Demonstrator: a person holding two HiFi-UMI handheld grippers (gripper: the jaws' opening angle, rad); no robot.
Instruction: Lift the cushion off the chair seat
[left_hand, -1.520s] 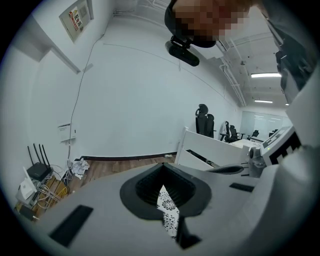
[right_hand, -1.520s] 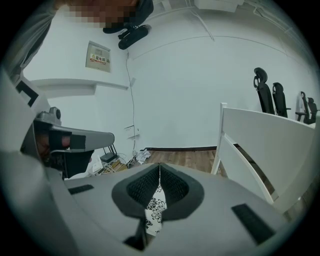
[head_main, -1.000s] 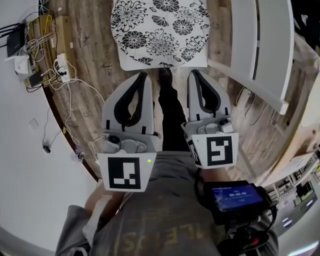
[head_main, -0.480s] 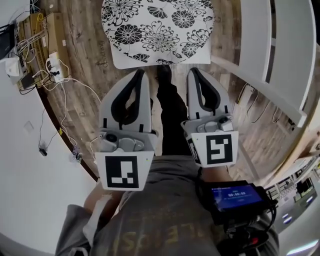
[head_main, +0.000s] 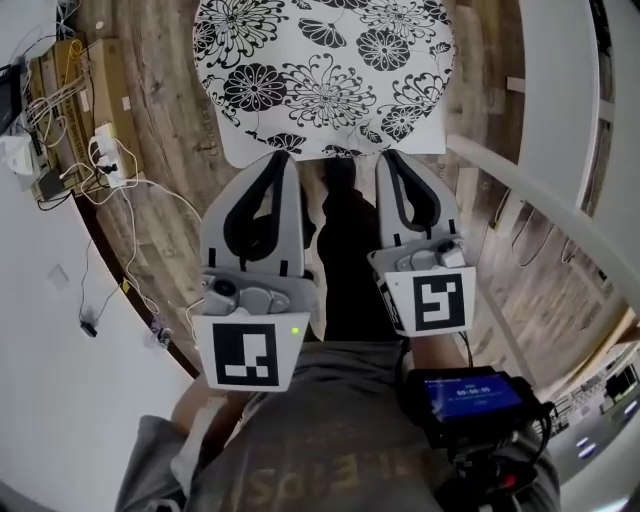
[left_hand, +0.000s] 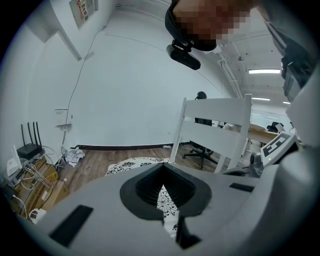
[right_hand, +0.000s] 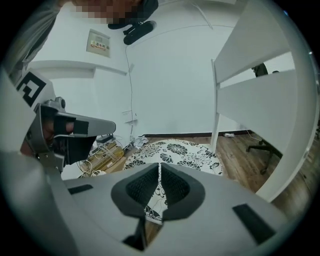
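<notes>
A white cushion (head_main: 320, 75) with black flowers lies flat ahead of me, covering the chair seat; the white chair back (head_main: 545, 190) stands at its right. In the head view my left gripper (head_main: 279, 158) and right gripper (head_main: 388, 158) point side by side at the cushion's near edge, just short of it. The left jaws are shut with nothing in them. The right jaws are just opening from shut, only a hairline apart, nothing between them. The cushion (left_hand: 131, 164) shows past the left gripper (left_hand: 162, 170), and the cushion (right_hand: 175, 151) likewise past the right gripper (right_hand: 159, 169).
Cables, a power strip and cardboard boxes (head_main: 95, 140) lie by the white wall at the left. My dark trouser leg and shoe (head_main: 345, 240) stand between the grippers on the wooden floor. A small screen (head_main: 468, 393) sits by the right wrist. An office chair (left_hand: 201, 150) stands beyond the chair back (left_hand: 215, 120).
Both grippers have come down together, and the cushion now looks larger and closer, its near edge almost at the fingertips. Neither gripper has turned.
</notes>
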